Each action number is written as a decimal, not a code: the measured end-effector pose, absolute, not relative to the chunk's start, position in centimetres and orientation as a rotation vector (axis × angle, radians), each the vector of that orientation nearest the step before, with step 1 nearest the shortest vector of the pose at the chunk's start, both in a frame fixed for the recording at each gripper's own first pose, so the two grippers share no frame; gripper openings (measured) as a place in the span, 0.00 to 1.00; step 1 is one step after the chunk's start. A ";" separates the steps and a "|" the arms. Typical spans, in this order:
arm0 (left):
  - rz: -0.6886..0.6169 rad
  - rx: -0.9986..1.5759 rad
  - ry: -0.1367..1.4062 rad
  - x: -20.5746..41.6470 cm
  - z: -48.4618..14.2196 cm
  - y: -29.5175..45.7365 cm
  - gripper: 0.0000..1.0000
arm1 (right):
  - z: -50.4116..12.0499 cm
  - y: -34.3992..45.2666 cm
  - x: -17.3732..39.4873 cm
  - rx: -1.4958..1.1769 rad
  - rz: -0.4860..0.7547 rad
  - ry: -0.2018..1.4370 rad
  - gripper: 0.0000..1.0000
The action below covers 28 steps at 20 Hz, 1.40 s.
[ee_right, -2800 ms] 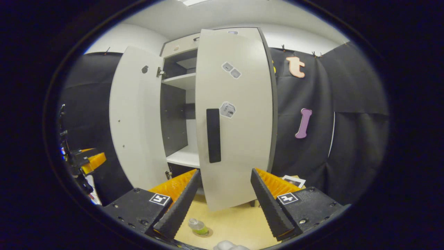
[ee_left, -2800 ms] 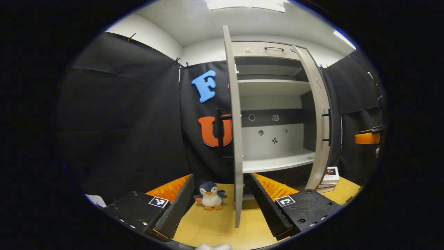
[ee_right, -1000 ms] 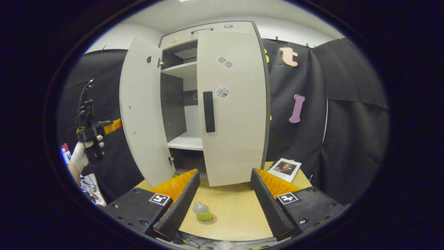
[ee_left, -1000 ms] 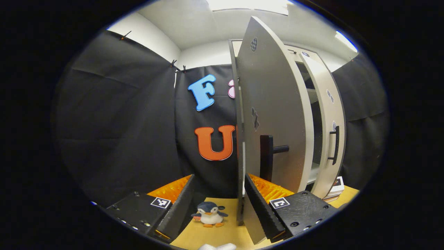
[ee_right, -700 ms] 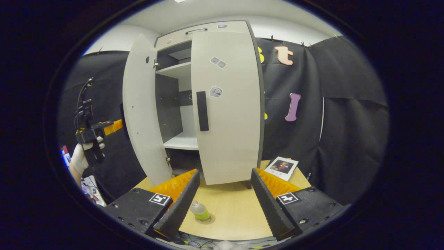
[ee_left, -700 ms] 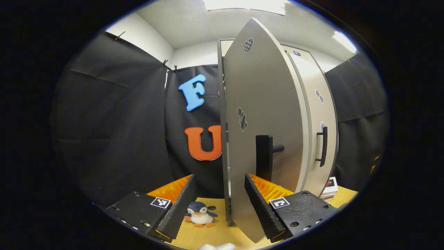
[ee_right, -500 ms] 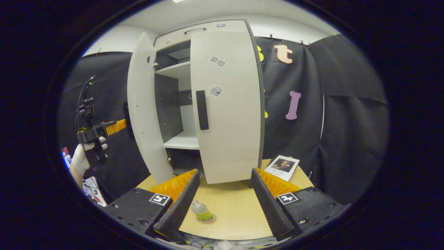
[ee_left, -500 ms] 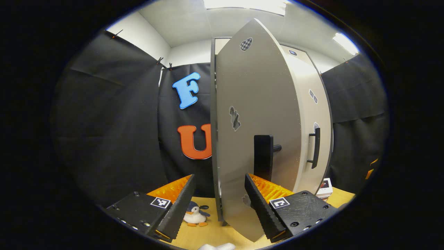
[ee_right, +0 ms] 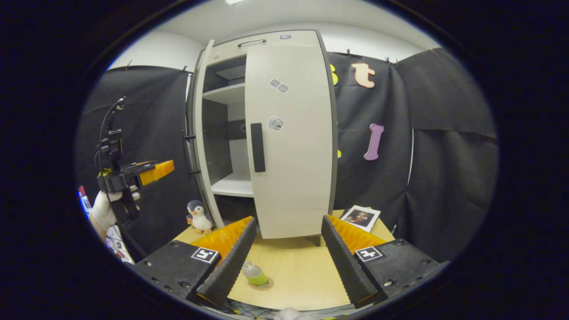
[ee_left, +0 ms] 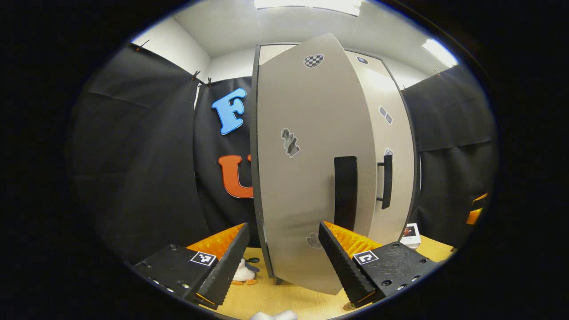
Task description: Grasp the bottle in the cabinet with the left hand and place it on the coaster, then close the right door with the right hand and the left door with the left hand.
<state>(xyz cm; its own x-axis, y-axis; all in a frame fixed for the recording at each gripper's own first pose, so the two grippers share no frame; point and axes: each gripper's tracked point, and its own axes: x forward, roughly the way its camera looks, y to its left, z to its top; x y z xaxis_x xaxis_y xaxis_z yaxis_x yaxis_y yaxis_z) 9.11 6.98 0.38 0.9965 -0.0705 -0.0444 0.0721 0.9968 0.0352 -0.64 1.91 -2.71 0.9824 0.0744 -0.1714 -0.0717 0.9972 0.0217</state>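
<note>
The bottle [ee_right: 254, 272], with greenish liquid in its lower part, stands upright on the round coaster [ee_right: 263, 281] at the near part of the wooden table [ee_right: 298, 275], out of the cabinet [ee_right: 231, 133]. In the right gripper view it sits just right of that gripper's left finger, touched by neither finger.

The right door [ee_right: 291, 133] lies flat against the cabinet front, its dark handle [ee_right: 257, 147] at its left edge. The left door [ee_left: 311, 169] stands partly open: in the right gripper view it shows edge-on at the cabinet's left side, with the shelves [ee_right: 232, 184] bare in the gap between the two doors.

The left gripper [ee_left: 281, 249] is level and points at the outer face of the left door, its fingers spread wide with nothing between them. The door's lower edge sits between the fingertips; whether either finger touches the panel is hard to judge here. In the right gripper view this gripper [ee_right: 153, 172] is held out at the far left by a gloved hand [ee_right: 104, 209], apart from the door's edge.

The right gripper [ee_right: 288, 249] hangs back over the near table edge, aimed at the cabinet, its fingers also spread and empty.

A plush penguin [ee_right: 198, 216] stands on the table left of the cabinet foot, and a booklet [ee_right: 360, 217] lies to the right.
</note>
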 end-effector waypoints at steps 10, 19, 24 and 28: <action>-0.078 -0.001 0.028 2.0 0.9 5.7 0.96 | -0.7 1.8 -0.4 0.036 0.017 0.108 0.97; -0.017 -0.010 0.084 -2.0 -2.3 7.0 0.96 | -1.2 3.3 -0.4 0.006 0.010 0.073 0.97; -0.022 -0.021 0.082 -2.0 -1.9 6.6 0.96 | -1.5 4.0 -0.4 -0.002 0.021 0.071 0.97; -0.035 -0.019 0.079 -1.9 -1.8 6.2 0.96 | -1.4 3.7 -0.8 -0.012 0.008 0.065 0.97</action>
